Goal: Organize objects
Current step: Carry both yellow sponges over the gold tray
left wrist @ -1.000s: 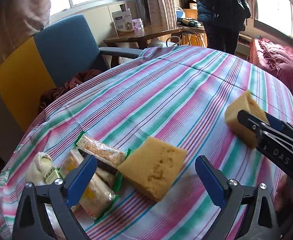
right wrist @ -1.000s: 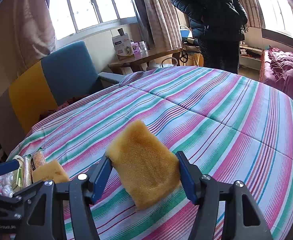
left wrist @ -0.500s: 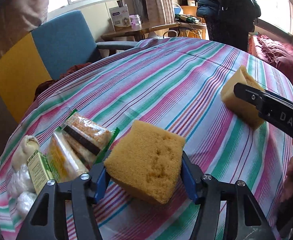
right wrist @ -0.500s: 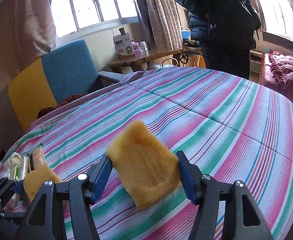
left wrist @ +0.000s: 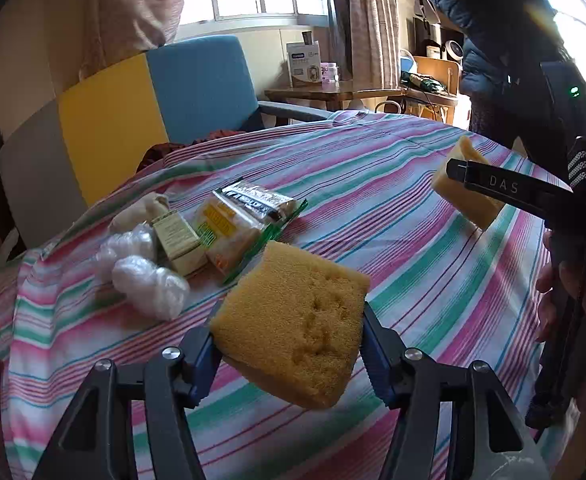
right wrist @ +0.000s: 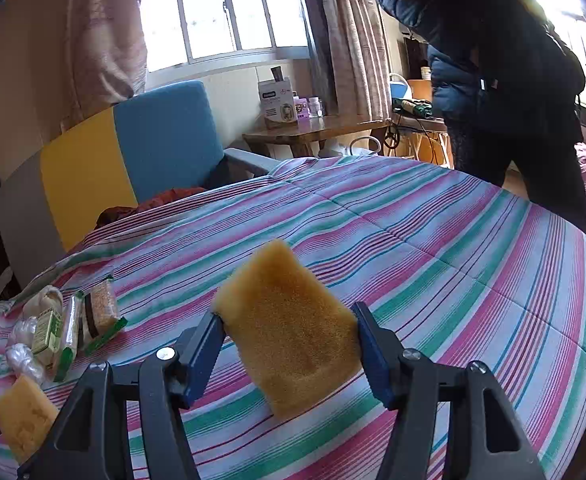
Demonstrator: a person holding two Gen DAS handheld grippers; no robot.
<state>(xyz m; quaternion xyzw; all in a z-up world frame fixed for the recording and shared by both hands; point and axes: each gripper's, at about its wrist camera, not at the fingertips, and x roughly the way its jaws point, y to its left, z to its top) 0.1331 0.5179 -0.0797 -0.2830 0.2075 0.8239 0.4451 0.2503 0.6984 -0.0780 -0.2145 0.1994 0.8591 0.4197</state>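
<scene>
My left gripper (left wrist: pixel 289 354) is shut on a yellow sponge (left wrist: pixel 293 320) and holds it above the striped tablecloth (left wrist: pixel 373 208). My right gripper (right wrist: pixel 289 354) is shut on a second yellow sponge (right wrist: pixel 289 332), also lifted off the cloth; this sponge also shows at the right of the left wrist view (left wrist: pixel 463 188). The left sponge appears at the bottom left of the right wrist view (right wrist: pixel 23 418). Snack packets (left wrist: pixel 245 216), a small green box (left wrist: pixel 177 240) and plastic-wrapped white bundles (left wrist: pixel 149 284) lie together at the table's left edge.
A blue, yellow and grey chair (left wrist: pixel 133 112) stands behind the table's left side with a dark red cloth on its seat. A person in a dark coat (right wrist: pixel 493 60) stands at the far right. A wooden side table (right wrist: pixel 317 128) with a box is by the window.
My left gripper closed on the sponge that lay on the cloth and lifted it up and back. My right gripper rose slightly with its sponge still held.
</scene>
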